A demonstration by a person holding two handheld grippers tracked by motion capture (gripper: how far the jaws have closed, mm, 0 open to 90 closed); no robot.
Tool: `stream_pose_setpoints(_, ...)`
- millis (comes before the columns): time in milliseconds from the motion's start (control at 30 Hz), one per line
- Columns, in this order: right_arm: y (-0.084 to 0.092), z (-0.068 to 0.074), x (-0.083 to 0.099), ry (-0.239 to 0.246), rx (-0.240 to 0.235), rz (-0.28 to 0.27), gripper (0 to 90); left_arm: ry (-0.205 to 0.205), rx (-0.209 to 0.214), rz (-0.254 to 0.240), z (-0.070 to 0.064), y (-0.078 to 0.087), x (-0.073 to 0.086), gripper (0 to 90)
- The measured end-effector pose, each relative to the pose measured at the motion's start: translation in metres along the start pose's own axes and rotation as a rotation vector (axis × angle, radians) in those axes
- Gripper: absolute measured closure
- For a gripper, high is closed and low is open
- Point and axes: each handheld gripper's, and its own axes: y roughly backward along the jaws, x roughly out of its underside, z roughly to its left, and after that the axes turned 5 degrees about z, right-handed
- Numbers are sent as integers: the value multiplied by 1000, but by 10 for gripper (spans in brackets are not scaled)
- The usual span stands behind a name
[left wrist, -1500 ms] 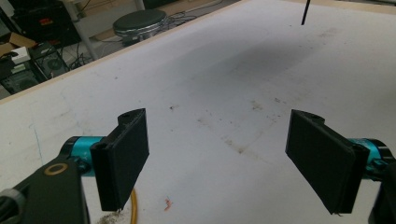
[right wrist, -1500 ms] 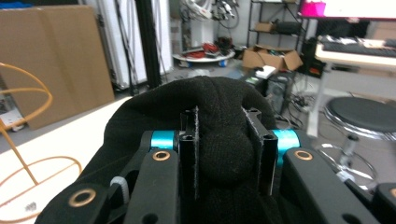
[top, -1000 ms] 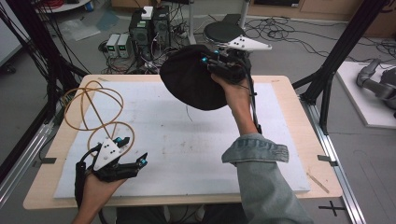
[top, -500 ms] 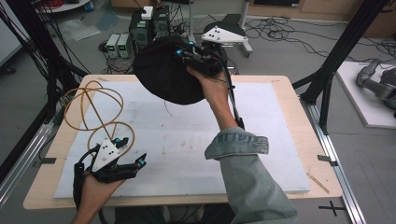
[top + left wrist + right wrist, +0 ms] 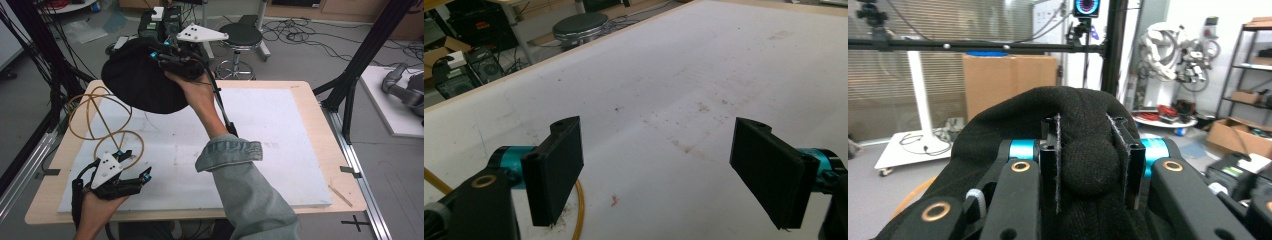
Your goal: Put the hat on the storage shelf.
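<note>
nearest the person, at the table's near left corner, the left gripper (image 5: 131, 172) rests low over the white mat (image 5: 280, 145) with its jaws spread wide and nothing between them; in the left gripper view its two black pads (image 5: 555, 167) frame only bare, lightly stained mat, and a strand of the amber tube (image 5: 580, 210) passes just beside the left pad. that looped amber tube (image 5: 95, 120) lies in coils on the left part of the wooden table (image 5: 320, 115), reaching from beside the left gripper toward the far edge. farther out, the right gripper (image 5: 159, 56) is raised above the far left of the table, and its jaws are clamped on a bunched fold of a black knitted hat (image 5: 137, 82); the right gripper view shows the knit bulging between the pads (image 5: 1122, 160), so the hold looks firm. the hat hangs in the air off that one pinch, clear of the mat, above the far coils of the tube. it looks light and soft, with no stiffness of its own, so it will likely sag and swing from any single grip; the knit should give friction, not slip. a thick gather or the brim edge seems the best place to hold, and the free left gripper could take the opposite edge to spread it. beyond the table stand a round stool (image 5: 244, 34) and loose floor cables.
</note>
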Motion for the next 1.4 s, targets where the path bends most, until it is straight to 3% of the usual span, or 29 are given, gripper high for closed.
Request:
stream_pose_setpoints(367, -37, 30, -6, 25, -90, 11, 712, 11, -15, -13, 2, 7, 2, 216)
stream_pose_setpoints(600, -56, 42, -2, 39, -132, 41, 711, 5, -11, -13, 2, 8, 2, 216)
stream_pose_setpoints(800, -68, 49, 1, 38, -149, 61, 710, 5, -9, -12, 1, 7, 2, 216)
stream_pose_setpoints(1033, -84, 60, 9, 36, -165, 120, 706, -4, -3, -9, 0, 7, 2, 217)
stream_pose_setpoints(1400, -106, 76, 21, 76, -173, 186, 693, -3, -3, -10, 0, 7, 2, 217)
